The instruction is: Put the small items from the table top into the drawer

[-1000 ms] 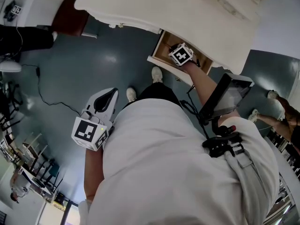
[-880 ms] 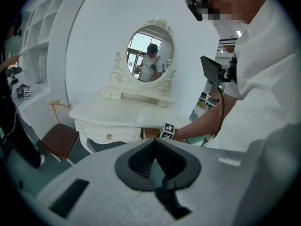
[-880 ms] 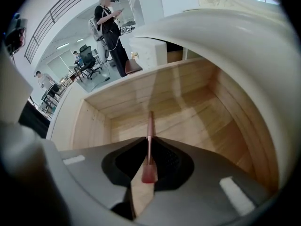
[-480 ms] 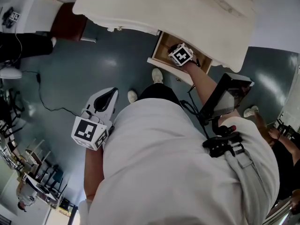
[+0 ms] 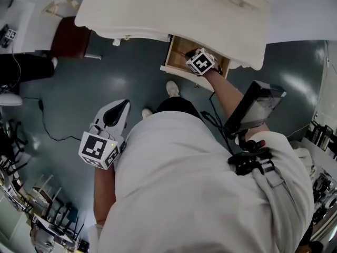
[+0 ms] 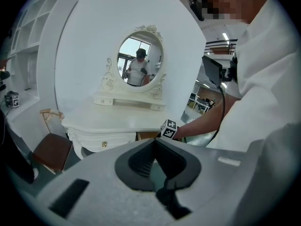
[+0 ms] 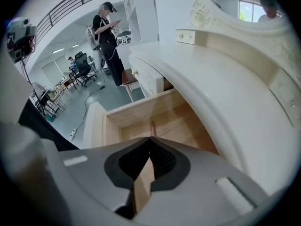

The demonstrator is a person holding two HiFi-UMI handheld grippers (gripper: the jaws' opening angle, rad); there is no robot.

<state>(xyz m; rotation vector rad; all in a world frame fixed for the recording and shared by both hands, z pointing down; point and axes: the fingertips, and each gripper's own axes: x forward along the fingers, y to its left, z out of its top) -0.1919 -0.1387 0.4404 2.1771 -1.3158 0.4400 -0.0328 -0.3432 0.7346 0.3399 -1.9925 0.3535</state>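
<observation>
The cream dressing table (image 5: pixel 174 9) has one wooden drawer (image 5: pixel 176 49) pulled open. My right gripper (image 5: pixel 197 61) hangs over the drawer, its marker cube hiding the fingers in the head view. In the right gripper view its jaws (image 7: pixel 151 138) have just closed tip to tip with nothing between them. A slim reddish stick (image 7: pixel 152 127) lies on the drawer floor (image 7: pixel 178 124) just beyond the tips. My left gripper (image 5: pixel 120 105) hangs low at my left side, away from the table. Its tips (image 6: pixel 154 141) meet, so it is shut and holds nothing.
A brown chair (image 5: pixel 71 36) stands left of the table. A cable (image 5: pixel 47 125) trails over the grey floor. An oval mirror (image 6: pixel 139 60) rises behind the table top (image 6: pixel 117 121). A screen (image 5: pixel 255 109) juts from my chest rig. A person (image 7: pixel 108 27) stands far off.
The head view has swung, so the table and drawer sit further left in the picture. The right gripper's cube stays over the drawer. The left gripper has hardly moved.
</observation>
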